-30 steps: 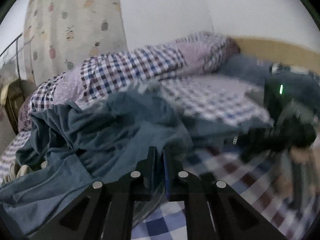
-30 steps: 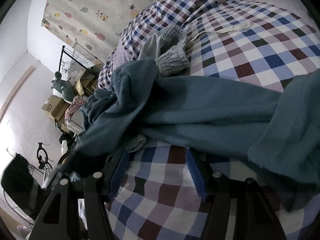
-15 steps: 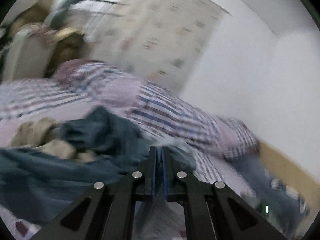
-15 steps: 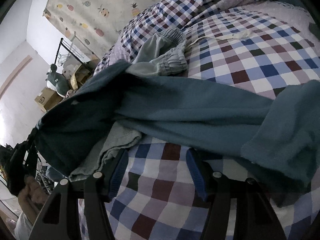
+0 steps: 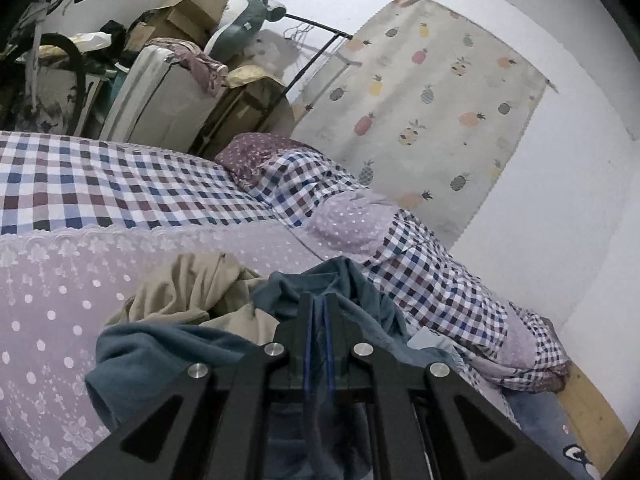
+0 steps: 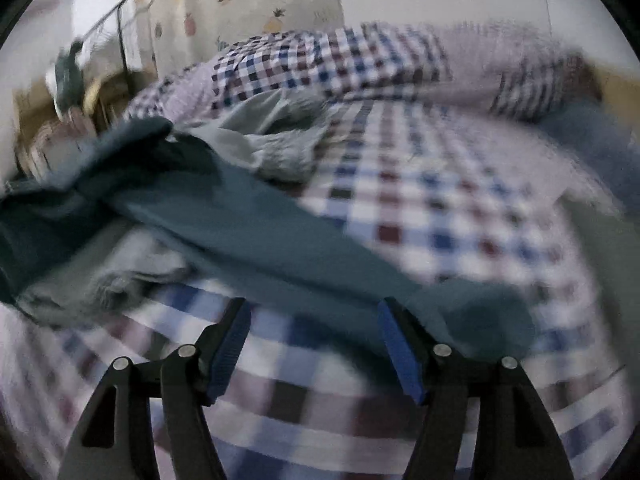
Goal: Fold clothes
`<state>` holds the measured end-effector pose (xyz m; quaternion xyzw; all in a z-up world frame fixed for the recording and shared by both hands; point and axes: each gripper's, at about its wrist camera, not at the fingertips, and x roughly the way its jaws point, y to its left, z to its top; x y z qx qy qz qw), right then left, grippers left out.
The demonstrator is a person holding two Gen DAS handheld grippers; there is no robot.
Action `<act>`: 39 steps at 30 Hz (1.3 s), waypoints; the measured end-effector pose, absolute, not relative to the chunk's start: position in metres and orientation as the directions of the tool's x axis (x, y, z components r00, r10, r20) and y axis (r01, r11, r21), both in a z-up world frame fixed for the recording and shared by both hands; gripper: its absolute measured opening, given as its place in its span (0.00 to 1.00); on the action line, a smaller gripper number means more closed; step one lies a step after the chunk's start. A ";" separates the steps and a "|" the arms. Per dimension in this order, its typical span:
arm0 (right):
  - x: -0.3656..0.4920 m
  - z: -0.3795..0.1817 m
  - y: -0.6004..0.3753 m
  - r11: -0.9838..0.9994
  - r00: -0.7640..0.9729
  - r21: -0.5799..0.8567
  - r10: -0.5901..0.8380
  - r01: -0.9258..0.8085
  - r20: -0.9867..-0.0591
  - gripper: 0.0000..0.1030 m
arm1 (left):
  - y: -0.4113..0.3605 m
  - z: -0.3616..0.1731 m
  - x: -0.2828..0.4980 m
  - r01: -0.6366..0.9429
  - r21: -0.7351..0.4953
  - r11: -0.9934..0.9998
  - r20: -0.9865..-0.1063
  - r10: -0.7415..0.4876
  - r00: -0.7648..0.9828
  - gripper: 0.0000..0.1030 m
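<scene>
Hidden: my left gripper (image 5: 318, 304) has its 2 fingers pressed together on a fold of the teal garment (image 5: 160, 354); the pinched fabric runs down between the blue pads, out of sight below the frame.
Blur: the right wrist view is smeared; checks and edges are soft.
Right gripper (image 6: 314, 312): my fingers are spread wide, holding nothing, above the checked sheet (image 6: 440, 216).
Teal garment: soft, thick knit, rumpled, lying across the bed.
Beige garment (image 5: 192, 284): thin, crumpled, touching the teal one.
Grey garment (image 6: 280, 152): gathered, ribbed edge.
</scene>
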<state>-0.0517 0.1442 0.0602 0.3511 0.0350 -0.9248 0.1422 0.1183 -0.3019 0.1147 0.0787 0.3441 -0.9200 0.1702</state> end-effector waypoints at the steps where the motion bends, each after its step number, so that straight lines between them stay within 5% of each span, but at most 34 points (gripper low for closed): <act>1: -0.051 0.060 0.147 -0.959 -0.722 0.003 -0.214 0.282 -0.658 0.70 | -0.302 0.115 0.118 0.363 -0.606 -0.708 -0.262 -0.253 -0.931 0.04; 12: -0.071 0.038 0.149 -0.946 -0.636 -0.101 -0.125 0.307 -0.762 0.70 | -0.287 0.118 0.123 0.330 -0.546 -0.770 -0.291 -0.195 -0.937 0.04; 14: -0.073 0.035 0.148 -0.944 -0.625 -0.105 -0.120 0.312 -0.771 0.57 | -0.282 0.117 0.125 0.328 -0.531 -0.782 -0.301 -0.188 -0.935 0.04; 16: -0.073 0.036 0.151 -0.947 -0.630 -0.121 -0.100 0.298 -0.770 0.14 | -0.279 0.116 0.127 0.323 -0.534 -0.781 -0.309 -0.175 -0.935 0.04; 17: -0.072 0.037 0.155 -0.950 -0.635 -0.127 -0.087 0.284 -0.768 0.06 | -0.277 0.115 0.128 0.321 -0.537 -0.780 -0.312 -0.170 -0.935 0.04; 31: 0.026 0.125 0.295 -0.989 -0.767 -0.082 0.145 -0.119 -0.625 0.04 | -0.224 0.131 0.155 0.175 -0.505 -0.846 -0.289 -0.025 -0.957 0.04; 39: 0.100 0.129 0.387 -0.913 -0.700 0.011 0.305 -0.408 -0.645 0.05 | -0.174 0.139 0.196 0.001 -0.452 -0.892 -0.280 0.141 -0.950 0.04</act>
